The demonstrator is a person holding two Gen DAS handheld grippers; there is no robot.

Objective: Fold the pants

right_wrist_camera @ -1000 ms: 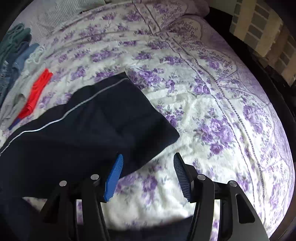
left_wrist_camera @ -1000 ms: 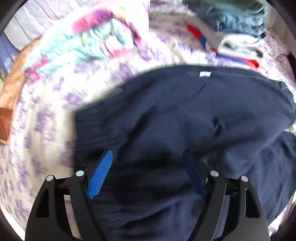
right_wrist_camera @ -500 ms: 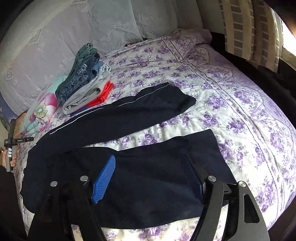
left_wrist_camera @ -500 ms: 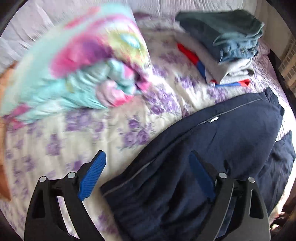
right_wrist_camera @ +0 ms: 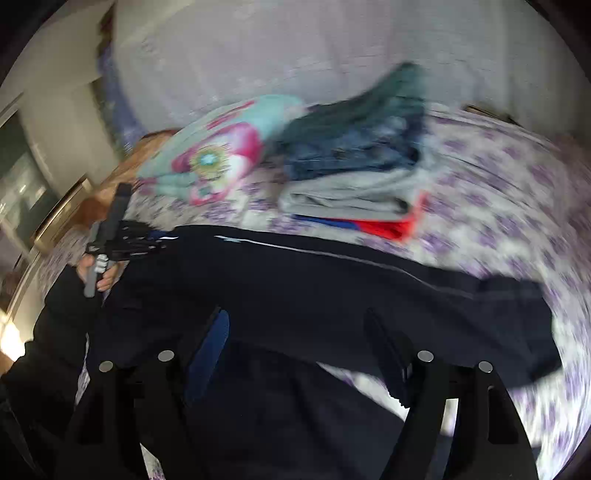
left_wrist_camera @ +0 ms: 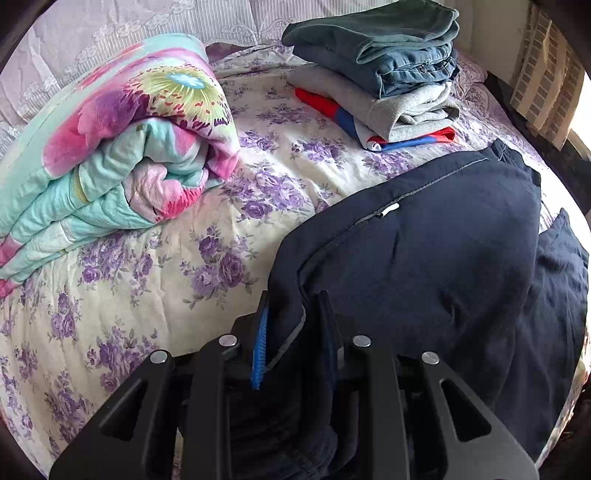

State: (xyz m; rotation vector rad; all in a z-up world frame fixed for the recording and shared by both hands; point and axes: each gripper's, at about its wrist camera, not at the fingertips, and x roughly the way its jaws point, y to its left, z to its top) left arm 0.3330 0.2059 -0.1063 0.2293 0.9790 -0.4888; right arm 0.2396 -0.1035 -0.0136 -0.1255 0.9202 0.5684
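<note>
- I see the bed filling the frame.
- The pants lie at lower right.
- A rolled blanket sits upper left, a clothes stack upper right.
- My left hand-held gripper is clenched on the pants' edge; my right hand-held gripper hangs released above them.

A bed with a cream bedspread printed in purple flowers fills the scene. At its far end stands a pale lilac headboard with lace trim. Far right hangs a striped beige curtain, with bright daylight at its edge. In the blurred right wrist view, a pale wall rises on the left.
</note>
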